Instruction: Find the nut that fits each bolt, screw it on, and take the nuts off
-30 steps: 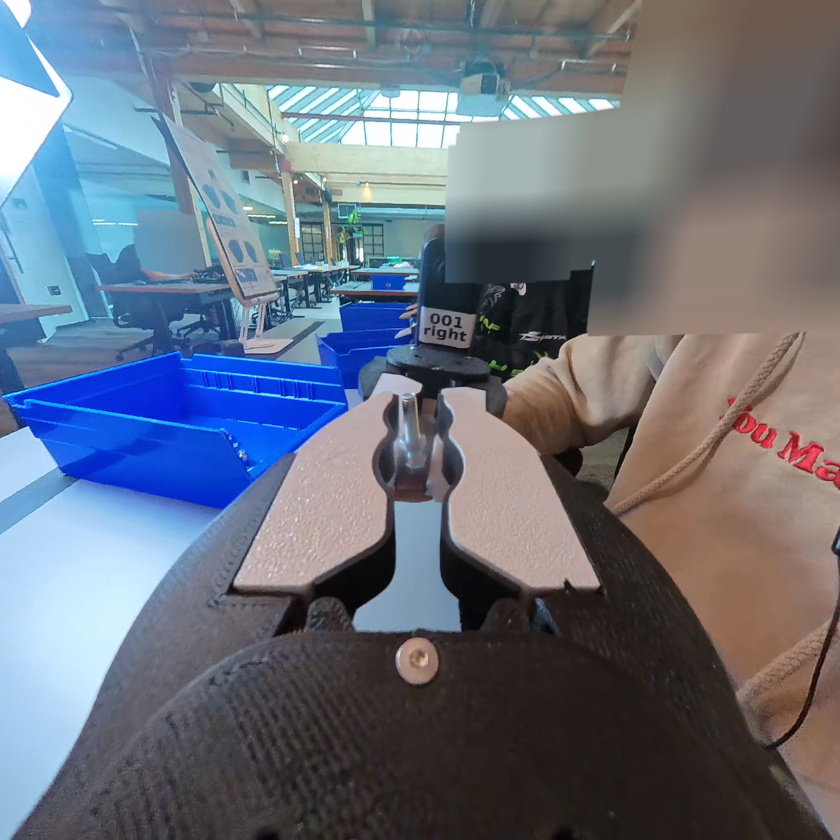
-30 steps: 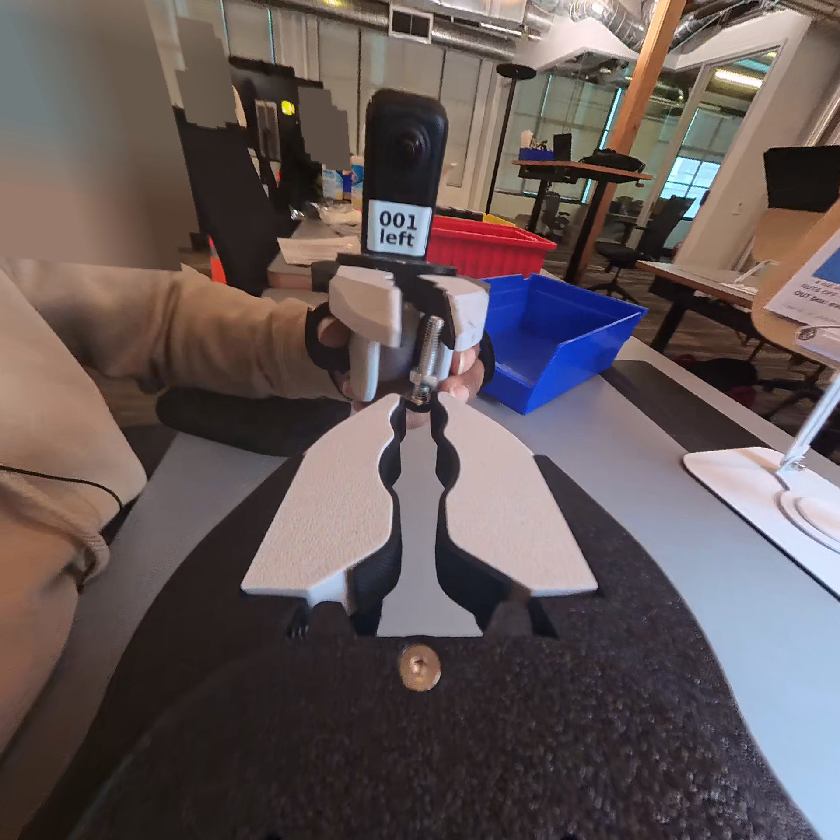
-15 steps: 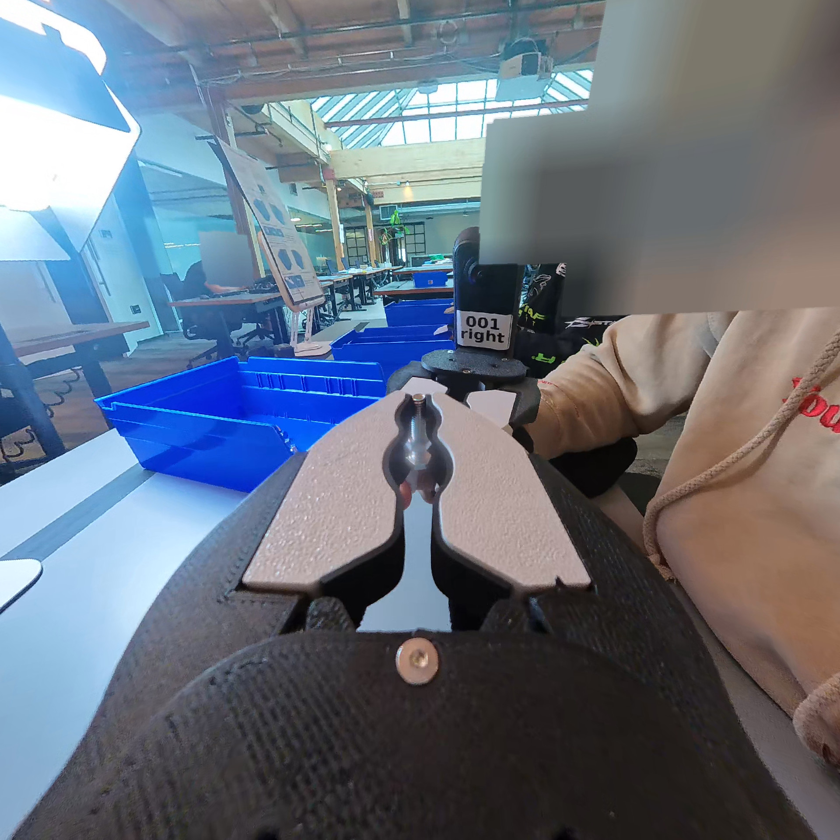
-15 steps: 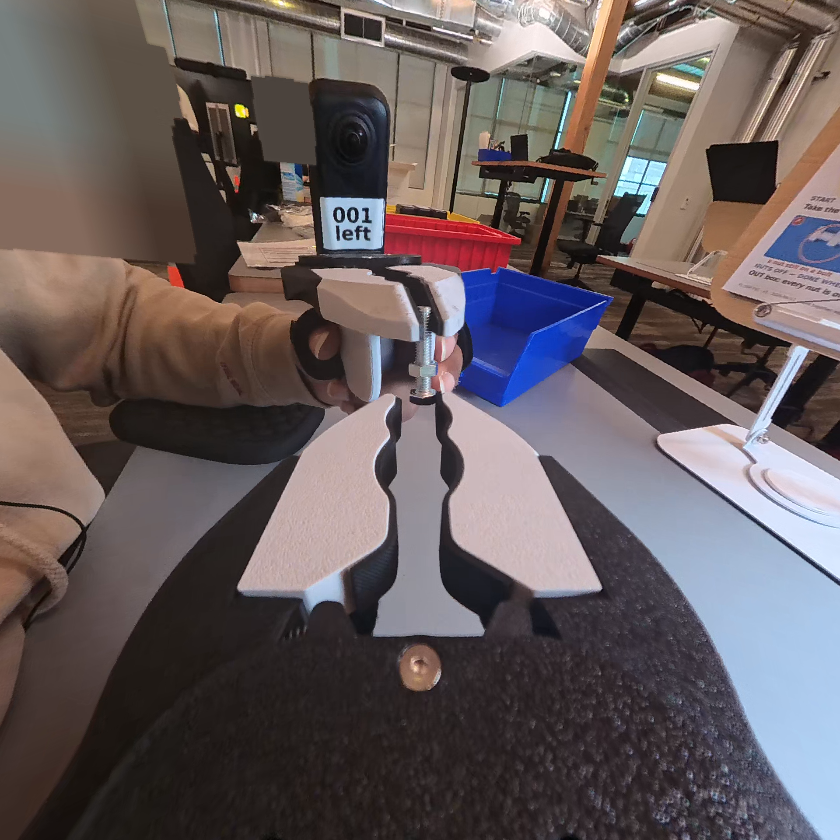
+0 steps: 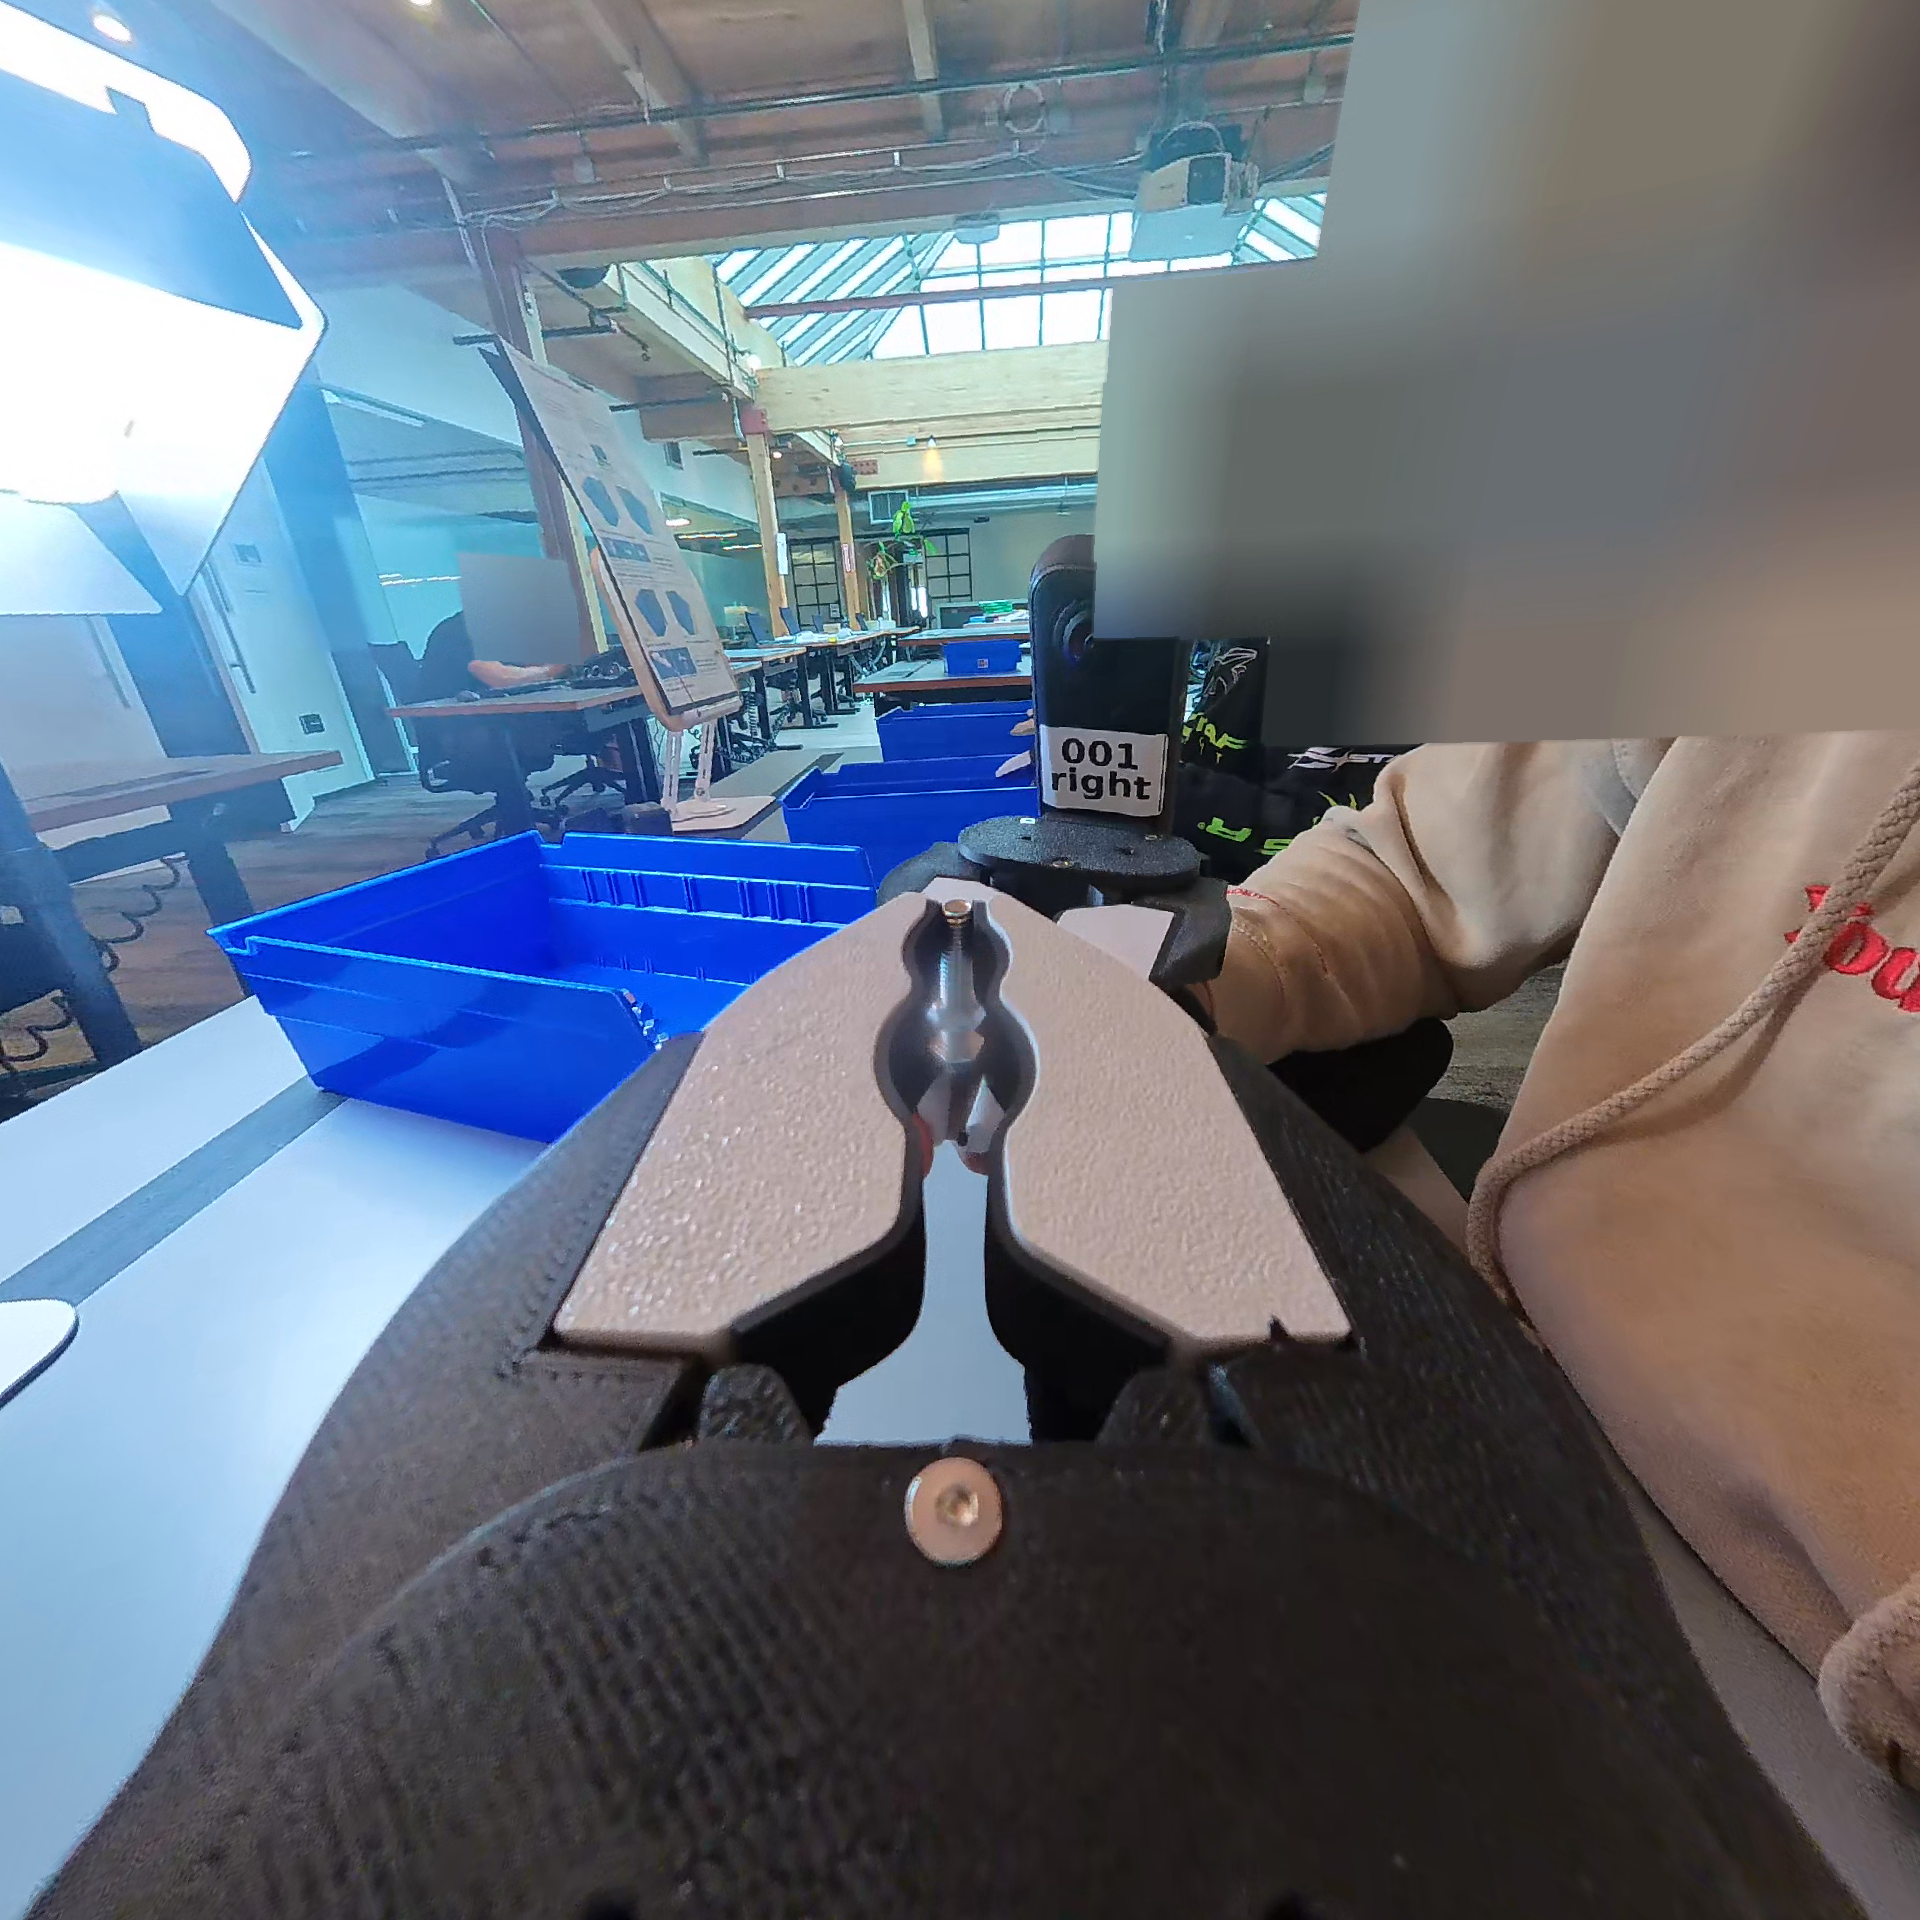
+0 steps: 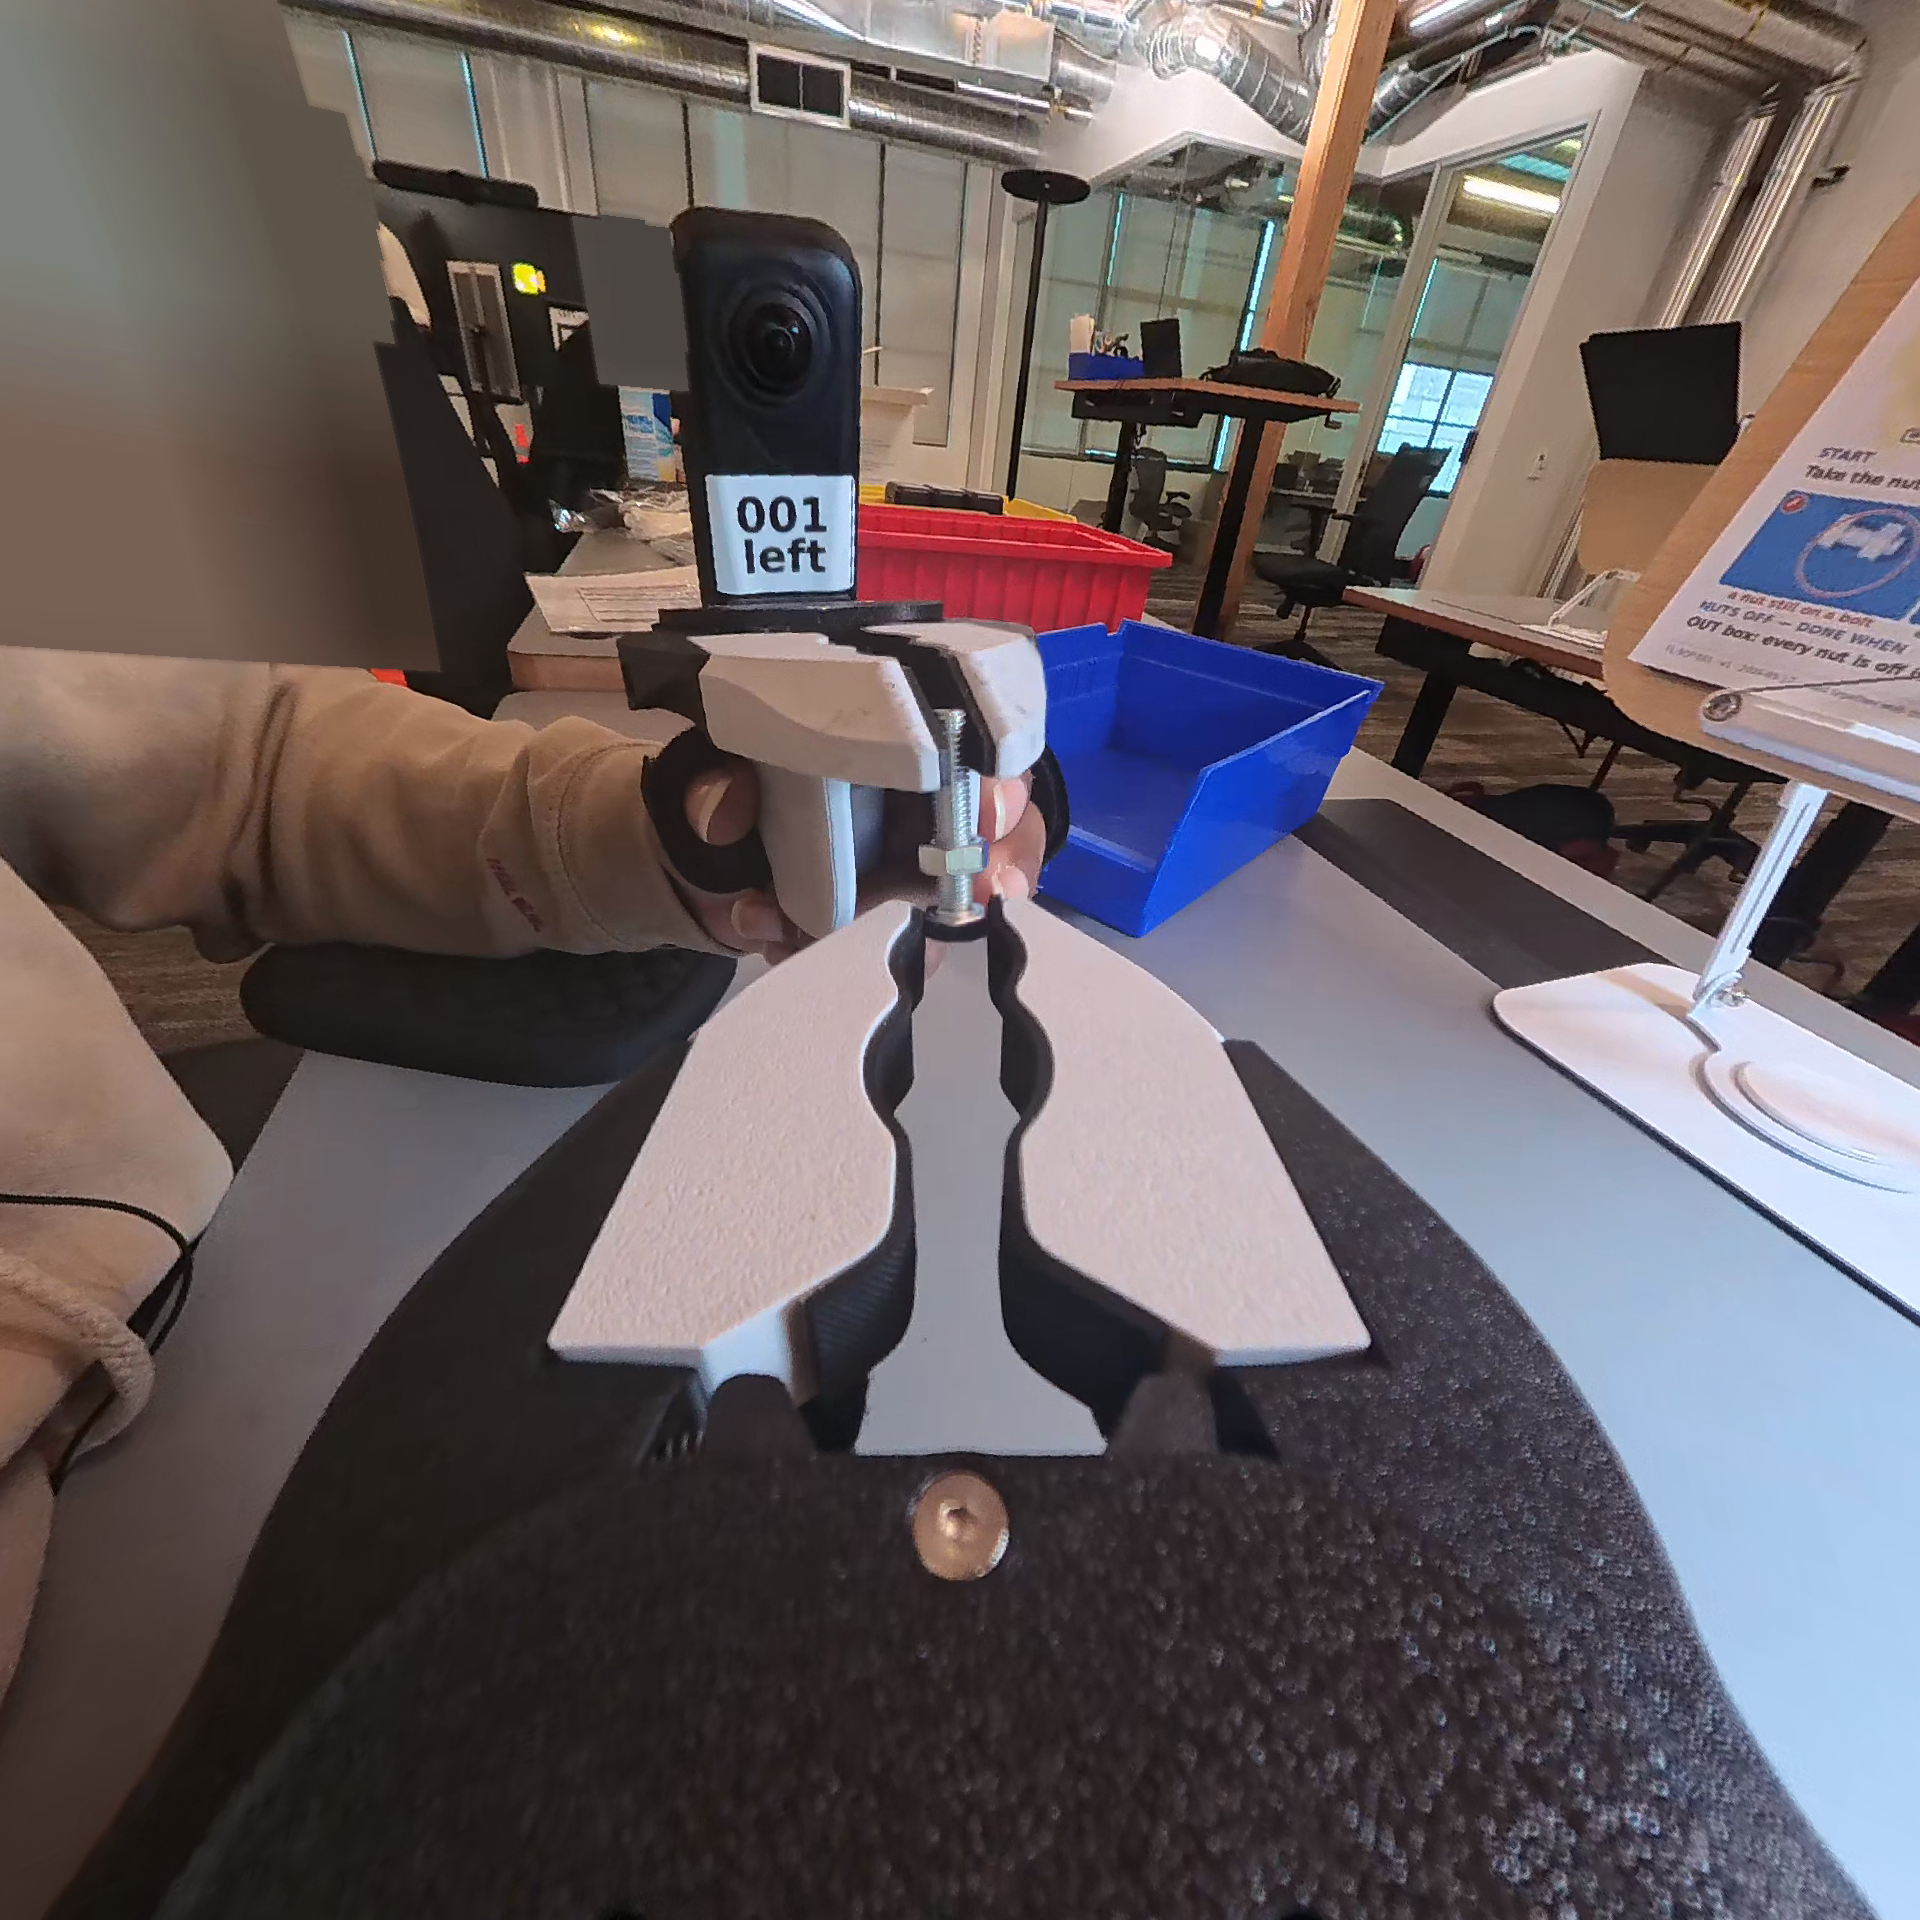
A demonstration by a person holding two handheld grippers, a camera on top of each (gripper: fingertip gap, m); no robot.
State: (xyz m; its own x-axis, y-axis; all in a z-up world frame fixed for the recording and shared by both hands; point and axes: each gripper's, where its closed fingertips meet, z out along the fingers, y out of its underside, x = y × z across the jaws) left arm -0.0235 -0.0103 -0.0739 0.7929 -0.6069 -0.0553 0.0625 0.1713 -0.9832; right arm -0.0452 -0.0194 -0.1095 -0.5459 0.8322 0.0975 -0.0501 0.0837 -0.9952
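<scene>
A silver bolt (image 6: pixel 956 774) hangs upright from my left gripper (image 6: pixel 951 717), which is shut on its upper shaft. A hex nut (image 6: pixel 954 857) sits on the thread low down. My right gripper (image 6: pixel 956 920) has its jaws a narrow gap apart, closed around the bolt's dark lower end just under the nut. In the left wrist view my left gripper (image 5: pixel 956 925) clamps the bolt (image 5: pixel 954 987) in the groove between its fingers, with the thread tip poking out on top. The right gripper's fingers (image 5: pixel 1112 925) show just behind.
A blue bin (image 5: pixel 499 987) stands on the grey table at the left gripper's left. Another blue bin (image 6: pixel 1236 790) and a red bin (image 6: pixel 1039 566) stand behind the left gripper. A white sign stand (image 6: pixel 1662 1049) is at the right. A person's beige sleeve (image 6: pixel 364 800) is close.
Both grippers have swung together with the bolt between them. The left gripper has levelled from a tilt, so the bolt now stands upright. Jaw gaps look unchanged.
</scene>
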